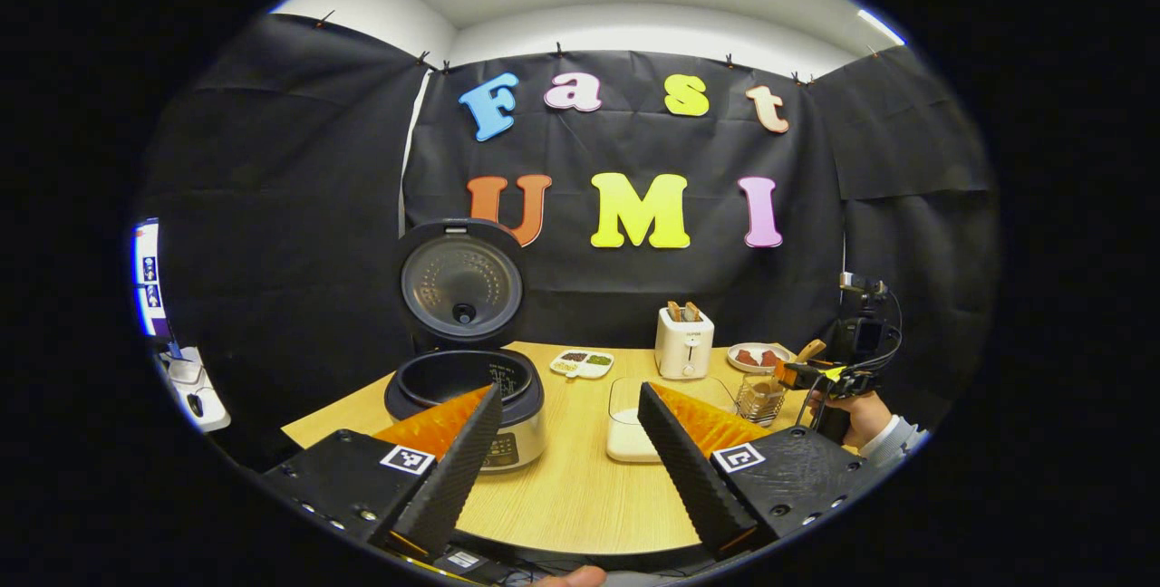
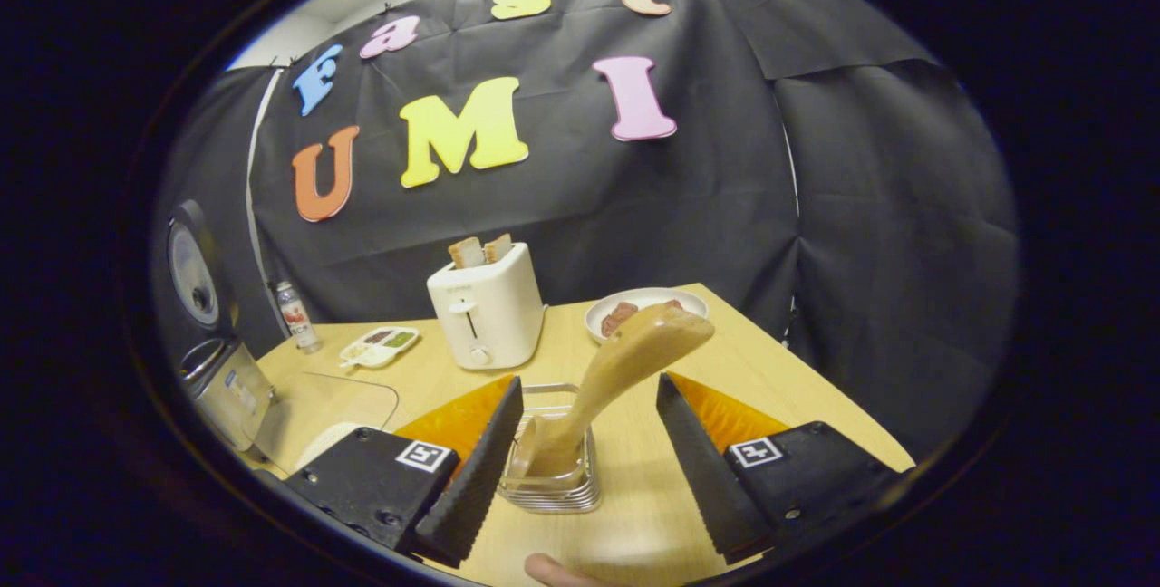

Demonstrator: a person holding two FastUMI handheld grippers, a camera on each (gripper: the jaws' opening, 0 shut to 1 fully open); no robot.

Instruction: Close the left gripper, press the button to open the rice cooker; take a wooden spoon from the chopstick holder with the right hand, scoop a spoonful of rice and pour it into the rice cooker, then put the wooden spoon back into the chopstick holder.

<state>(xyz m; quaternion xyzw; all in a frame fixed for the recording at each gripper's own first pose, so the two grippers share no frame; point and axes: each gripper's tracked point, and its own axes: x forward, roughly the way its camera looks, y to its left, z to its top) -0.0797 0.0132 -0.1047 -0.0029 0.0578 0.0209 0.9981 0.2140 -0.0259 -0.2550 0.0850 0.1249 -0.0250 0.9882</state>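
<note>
The rice cooker (image 1: 467,397) stands near the desk's (image 1: 580,487) left edge with its lid (image 1: 460,283) raised upright. The left gripper (image 1: 566,451) hangs above the near edge, fingers spread apart and grasping nothing. Toward the right edge, the wooden spoon (image 2: 603,379) leans in the chopstick holder (image 2: 553,465). The right gripper (image 2: 587,460) has its fingers released on either side of the spoon, apart from it. The rice container (image 1: 634,424) sits mid-desk, and a toaster (image 2: 487,315) stands toward the far edge.

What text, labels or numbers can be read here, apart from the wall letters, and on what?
None reads clearly.
Toaster: small mark on the front, too small to read.
Cooker: panel print, too small to read.
Bottle: label blurred.
</note>
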